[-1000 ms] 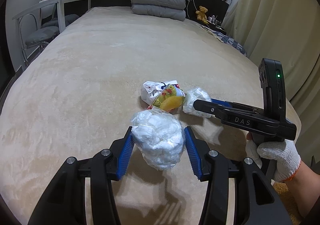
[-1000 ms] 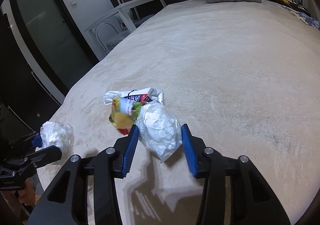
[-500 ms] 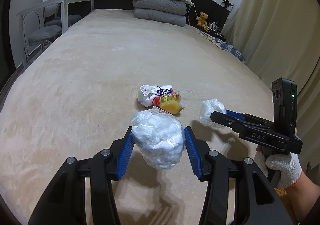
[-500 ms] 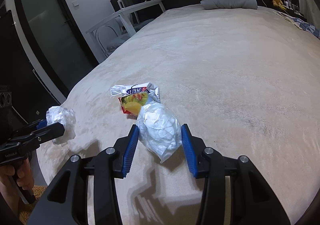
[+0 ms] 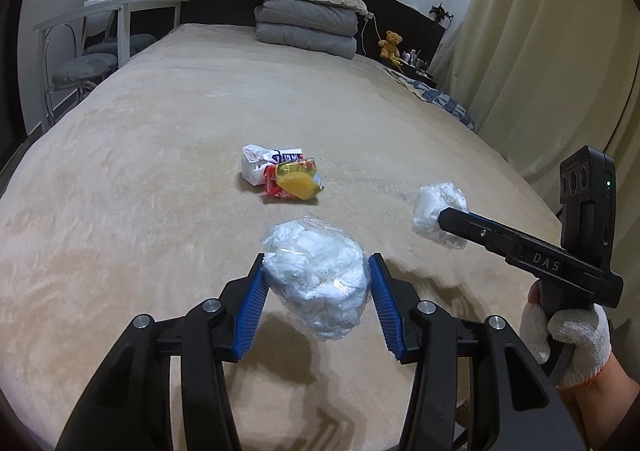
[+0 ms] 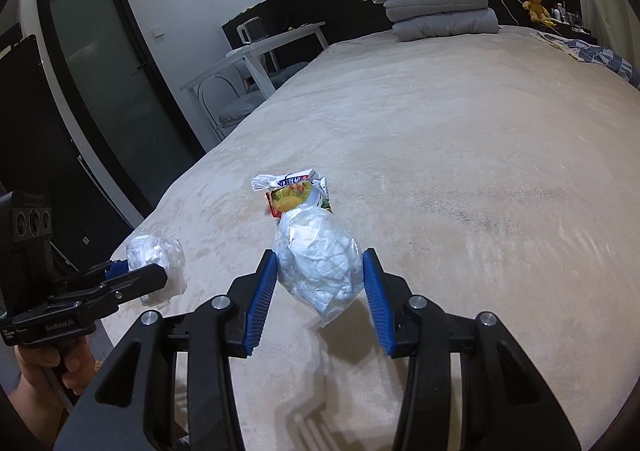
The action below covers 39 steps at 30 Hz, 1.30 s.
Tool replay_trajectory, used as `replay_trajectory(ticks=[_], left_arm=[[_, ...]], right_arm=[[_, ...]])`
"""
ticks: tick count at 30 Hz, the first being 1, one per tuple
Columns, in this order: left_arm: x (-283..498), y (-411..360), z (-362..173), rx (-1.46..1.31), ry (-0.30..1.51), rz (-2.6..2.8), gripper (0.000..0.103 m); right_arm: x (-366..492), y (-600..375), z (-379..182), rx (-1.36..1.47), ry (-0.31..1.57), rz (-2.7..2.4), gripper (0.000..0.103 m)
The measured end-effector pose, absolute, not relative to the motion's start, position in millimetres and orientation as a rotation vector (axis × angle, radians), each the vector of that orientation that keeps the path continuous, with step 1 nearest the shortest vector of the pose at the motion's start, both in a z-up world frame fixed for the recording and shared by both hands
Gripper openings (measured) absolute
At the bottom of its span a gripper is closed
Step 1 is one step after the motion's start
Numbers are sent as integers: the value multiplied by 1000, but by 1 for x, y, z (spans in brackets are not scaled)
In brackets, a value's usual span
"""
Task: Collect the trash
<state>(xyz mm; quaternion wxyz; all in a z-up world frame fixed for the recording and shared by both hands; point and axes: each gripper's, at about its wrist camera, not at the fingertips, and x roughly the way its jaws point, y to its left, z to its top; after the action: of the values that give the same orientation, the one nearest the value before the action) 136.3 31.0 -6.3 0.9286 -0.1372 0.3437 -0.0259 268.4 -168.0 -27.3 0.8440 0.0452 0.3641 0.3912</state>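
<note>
Both grippers loaded, wrappers left on the bed.
Left gripper [image 5: 316, 301] is clamped on a white tissue wad in clear plastic film [image 5: 316, 283]; right gripper [image 6: 320, 289] pinches a matching film-wrapped wad [image 6: 316, 263]. I'd watch the slippery film: either wad could slide out. Crumpled red-yellow snack wrappers [image 5: 284, 177] lie beyond both, mid beige plush bedspread [image 5: 160, 155]; grey folded quilts [image 5: 306, 31] at its head.
</note>
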Motion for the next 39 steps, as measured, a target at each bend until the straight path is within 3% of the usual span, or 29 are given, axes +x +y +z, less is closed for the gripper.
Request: replay_trajectory(ticks=[22, 39], left_arm=[[34, -13, -26, -314, 652, -118, 48], [-13, -45, -57, -320, 734, -163, 48]], right_arm=[[143, -216, -36, 203, 755, 879, 45], [88, -239, -62, 243, 830, 877, 45]])
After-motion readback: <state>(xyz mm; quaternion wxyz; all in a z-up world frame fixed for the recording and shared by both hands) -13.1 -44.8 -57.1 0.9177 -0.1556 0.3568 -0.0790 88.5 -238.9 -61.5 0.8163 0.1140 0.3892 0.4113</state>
